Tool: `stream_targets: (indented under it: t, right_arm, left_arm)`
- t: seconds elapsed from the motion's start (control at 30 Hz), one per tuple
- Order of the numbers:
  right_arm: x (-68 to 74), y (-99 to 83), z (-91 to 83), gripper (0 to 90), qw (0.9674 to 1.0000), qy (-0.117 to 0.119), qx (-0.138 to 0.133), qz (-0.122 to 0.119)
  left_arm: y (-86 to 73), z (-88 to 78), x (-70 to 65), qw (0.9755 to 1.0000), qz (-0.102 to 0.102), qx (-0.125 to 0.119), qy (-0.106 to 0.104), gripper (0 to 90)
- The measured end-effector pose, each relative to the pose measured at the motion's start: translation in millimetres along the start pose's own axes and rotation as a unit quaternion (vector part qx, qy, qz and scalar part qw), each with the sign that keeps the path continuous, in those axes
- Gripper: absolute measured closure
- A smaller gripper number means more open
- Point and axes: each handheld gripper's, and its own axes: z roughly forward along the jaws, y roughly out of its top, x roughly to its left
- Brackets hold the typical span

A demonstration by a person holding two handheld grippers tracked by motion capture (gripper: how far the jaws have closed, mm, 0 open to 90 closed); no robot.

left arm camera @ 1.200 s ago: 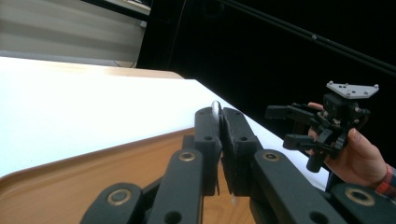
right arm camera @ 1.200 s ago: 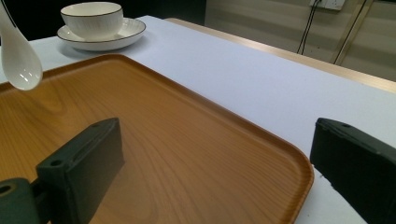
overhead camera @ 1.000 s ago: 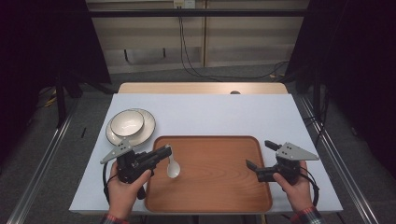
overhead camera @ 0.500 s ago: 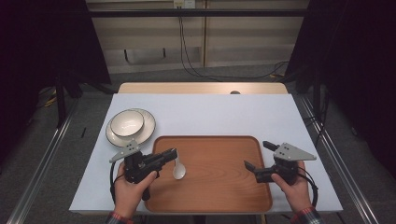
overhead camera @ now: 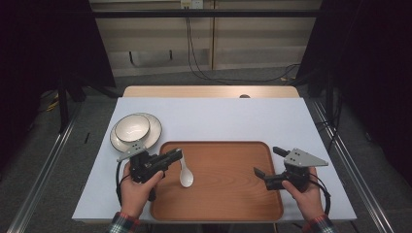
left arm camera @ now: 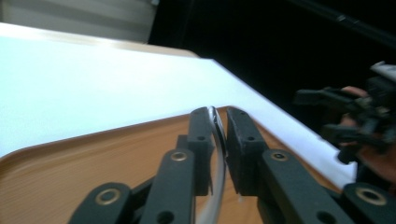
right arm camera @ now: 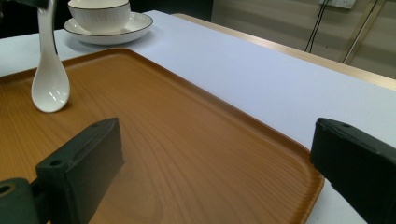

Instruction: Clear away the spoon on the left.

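Holding item one: a glossy white ceramic soup spoon [overhead camera: 184,173], its thin handle between the black jaws of my left gripper [overhead camera: 176,155]. In the left gripper view the handle [left arm camera: 218,154] runs up the narrow slot between the two pads, close against the left pad with a sliver of gap at the right one; the jaws have just been easing apart, so the grip is very slight. The spoon's bowl points down and sits at or just above the wood, at about 9 o'clock on the tray; whether it touches I cannot tell. In the right gripper view it hangs nearly upright, bowl lowest [right arm camera: 50,88].

Item two: a rectangular brown wooden tray [overhead camera: 228,194] with rounded corners and a low raised rim, lying at 6 o'clock on the white table top [overhead camera: 233,119].

Item three: a round white bowl with a dark rim line [overhead camera: 132,127], seated in a matching white saucer [overhead camera: 154,131], at 10 o'clock from the tray, just off its corner and apart from it.

Item four: my right gripper [overhead camera: 268,165], held in my right hand [overhead camera: 303,191] at 3 o'clock over the tray's right edge. Its jaws stand wide apart with nothing between them; in its own view the two black pads frame bare tray wood [right arm camera: 187,154] and touch nothing.

Item five: my left hand [overhead camera: 136,191], wrapped round the left gripper's body at 8 o'clock from the tray, over the table's white surface.
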Motion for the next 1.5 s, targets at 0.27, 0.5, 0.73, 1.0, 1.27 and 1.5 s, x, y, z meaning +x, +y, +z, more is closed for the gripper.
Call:
stream_targets:
  t: [0.27, 0.5, 0.73, 1.0, 1.27, 1.5]
  right_arm:
    - [-0.6, 0.3, 0.9, 2.4, 1.0, -0.004, 0.0, 0.005]
    - [-0.3, 1.4, -1.5, 2.5, 1.0, -0.004, -0.002, 0.0]
    - [0.5, 0.4, -1.9, 2.3, 0.9999, -0.007, 0.008, 0.001]
    - [4.4, 0.1, -4.8, 2.4, 0.9999, -0.007, 0.009, -0.006]
    - [4.0, -0.3, -4.7, 2.4, 0.9999, -0.011, 0.01, -0.007]
    - [3.7, 0.0, -5.8, 2.5, 0.9999, -0.013, 0.009, -0.004]
  left_arm:
    - [-3.3, 1.2, 10.5, 0.9998, 0.0, 0.007, 0.017, 75.3]
    - [-5.5, 0.9, 17.0, 0.9989, 0.012, 0.013, 0.044, 72.5]
    - [-6.0, 4.6, 21.4, 0.9976, 0.023, 0.021, 0.062, 70.1]
    - [-2.8, 11.4, 22.0, 0.9966, 0.035, 0.029, 0.069, 69.4]
    - [-0.3, 17.0, 22.7, 0.9956, 0.044, 0.034, 0.075, 68.9]
    - [1.4, 26.8, 23.4, 0.9954, 0.046, 0.04, 0.074, 68.6]
